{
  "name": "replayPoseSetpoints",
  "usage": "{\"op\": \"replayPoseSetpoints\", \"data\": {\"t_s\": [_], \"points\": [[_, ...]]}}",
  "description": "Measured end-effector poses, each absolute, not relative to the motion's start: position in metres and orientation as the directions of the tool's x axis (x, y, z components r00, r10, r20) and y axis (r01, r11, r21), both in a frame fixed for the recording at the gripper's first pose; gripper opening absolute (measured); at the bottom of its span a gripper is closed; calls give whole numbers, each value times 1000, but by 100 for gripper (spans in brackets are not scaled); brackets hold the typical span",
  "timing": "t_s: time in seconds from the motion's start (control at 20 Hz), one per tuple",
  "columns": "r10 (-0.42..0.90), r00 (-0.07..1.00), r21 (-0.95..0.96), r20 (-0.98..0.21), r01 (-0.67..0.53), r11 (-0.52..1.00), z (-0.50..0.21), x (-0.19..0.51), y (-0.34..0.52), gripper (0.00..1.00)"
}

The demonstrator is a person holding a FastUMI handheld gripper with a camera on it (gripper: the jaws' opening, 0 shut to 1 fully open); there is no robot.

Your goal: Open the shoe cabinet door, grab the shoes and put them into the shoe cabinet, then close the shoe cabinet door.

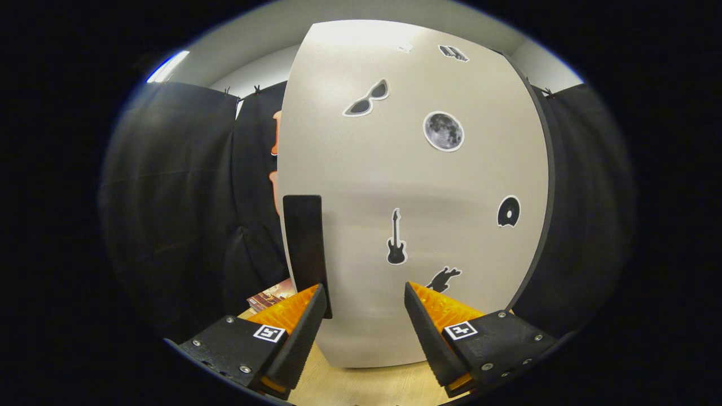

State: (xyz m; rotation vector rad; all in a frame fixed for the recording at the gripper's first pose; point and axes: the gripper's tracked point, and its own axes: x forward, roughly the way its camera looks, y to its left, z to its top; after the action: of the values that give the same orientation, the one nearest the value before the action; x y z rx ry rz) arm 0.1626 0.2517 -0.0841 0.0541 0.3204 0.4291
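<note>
Nearest the camera, the hand-held gripper (365, 304) stands with its fingers spread wide, holding nothing; between and just beyond them rises the shoe cabinet door (412, 186), pale and shut, resting on the wooden floor (366, 386); a dark upright handle (304, 248) sits at the door's left edge, just above the left fingertip; stickers dot the door: sunglasses (368, 98), a moon (443, 131), a guitar (396, 239), a record (508, 212).

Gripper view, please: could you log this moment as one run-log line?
phase: approach | claw: open, empty | black upright handle: beyond one finger | pale stickered shoe cabinet door: shut, just ahead | light wooden floor
</note>
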Motion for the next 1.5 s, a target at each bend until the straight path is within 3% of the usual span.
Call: {"op": "replayPoseSetpoints", "data": {"t_s": [0.75, 1.5], "points": [[247, 961, 114, -121, -234, 966, 2, 119, 132, 93], [167, 985, 63, -48, -164, 984, 26, 111, 107, 93]]}}
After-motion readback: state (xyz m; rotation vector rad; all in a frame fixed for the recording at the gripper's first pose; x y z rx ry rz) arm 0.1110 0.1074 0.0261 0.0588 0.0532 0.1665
